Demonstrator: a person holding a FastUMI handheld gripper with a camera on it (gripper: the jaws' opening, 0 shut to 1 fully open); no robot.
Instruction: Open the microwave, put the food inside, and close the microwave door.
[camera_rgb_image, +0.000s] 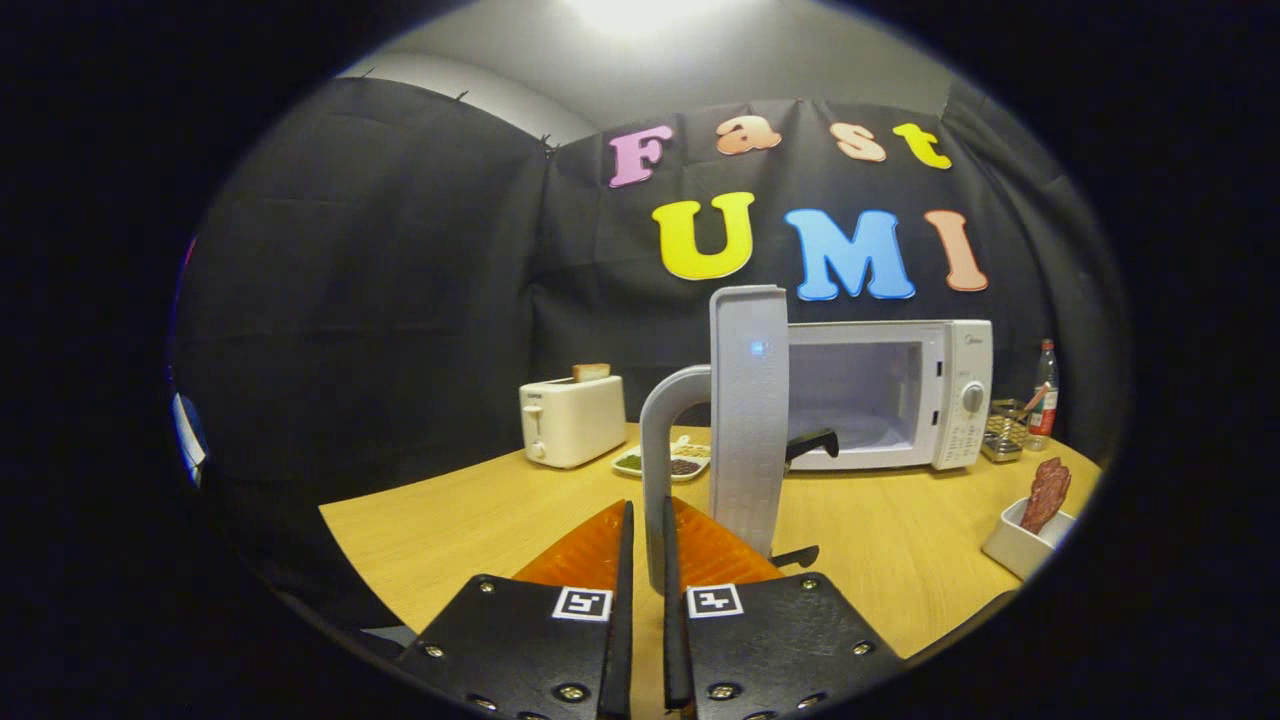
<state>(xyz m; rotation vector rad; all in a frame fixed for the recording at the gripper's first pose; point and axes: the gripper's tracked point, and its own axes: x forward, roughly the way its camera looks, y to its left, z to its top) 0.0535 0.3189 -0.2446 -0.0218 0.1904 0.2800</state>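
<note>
Between the two fingers of the gripper (643, 560), the curved handle (662, 450) of the microwave door (748, 420) stood clamped, both fingers pressing on its lower end. The one door hung swung wide open, seen edge-on just ahead of the fingers, with a small blue light near its top. Beyond it one microwave (890, 395) sat on the wooden table (900, 530), its cavity open and lit. To its left lay one tray of food (662, 462) with several small compartments, partly hidden by the handle, and further left one white toaster (572, 420) with one slice of bread (590, 372) sticking up. Right of the microwave stood one bottle (1043, 393) beside a wire basket (1006, 430). Near the table's right edge one white dish (1022, 540) held a reddish piece of food (1046, 494). Black cloth walled the booth, under a bright ceiling light.
</note>
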